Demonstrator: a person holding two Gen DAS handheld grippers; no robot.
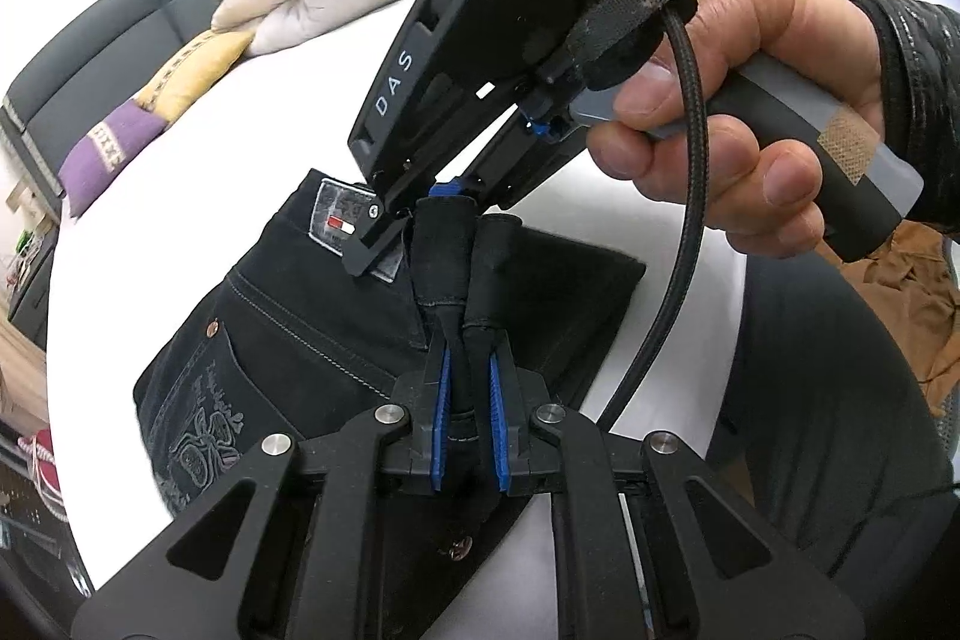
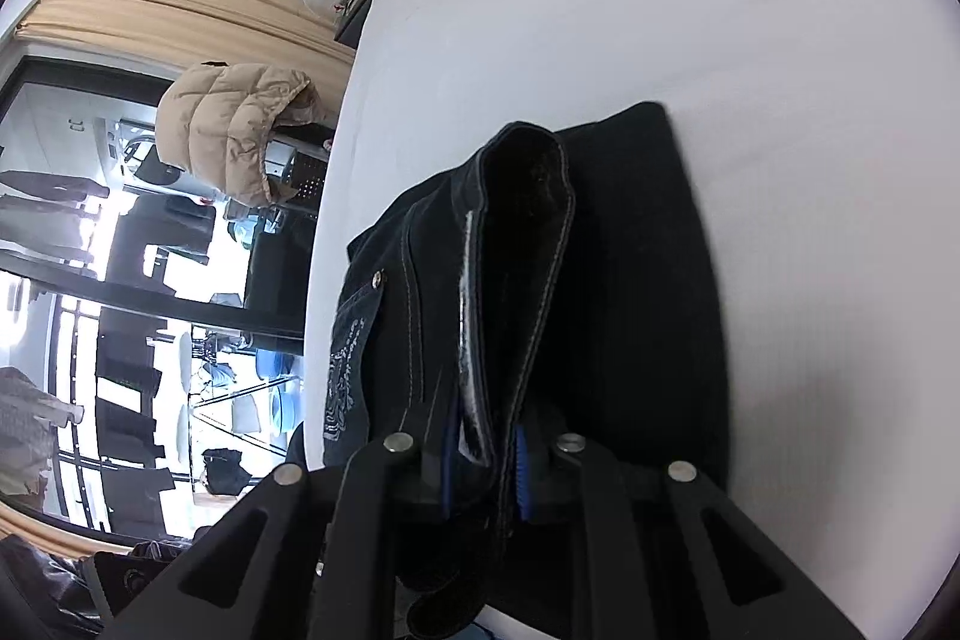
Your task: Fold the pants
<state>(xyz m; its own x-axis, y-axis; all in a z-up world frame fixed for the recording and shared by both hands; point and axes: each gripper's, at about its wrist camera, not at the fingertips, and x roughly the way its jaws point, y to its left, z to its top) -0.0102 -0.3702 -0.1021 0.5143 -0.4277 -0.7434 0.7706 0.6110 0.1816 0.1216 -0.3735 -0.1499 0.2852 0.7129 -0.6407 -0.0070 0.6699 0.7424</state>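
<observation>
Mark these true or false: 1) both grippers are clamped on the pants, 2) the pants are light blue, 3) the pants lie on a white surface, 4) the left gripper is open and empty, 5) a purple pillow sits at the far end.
1) True: the left gripper and the right gripper each pinch folds of the pants.
2) False: they are black denim with pale stitching.
3) True: they rest on a white bed surface.
4) False: its jaws are shut on bunched black fabric.
5) True: the purple pillow lies near the grey headboard.
</observation>
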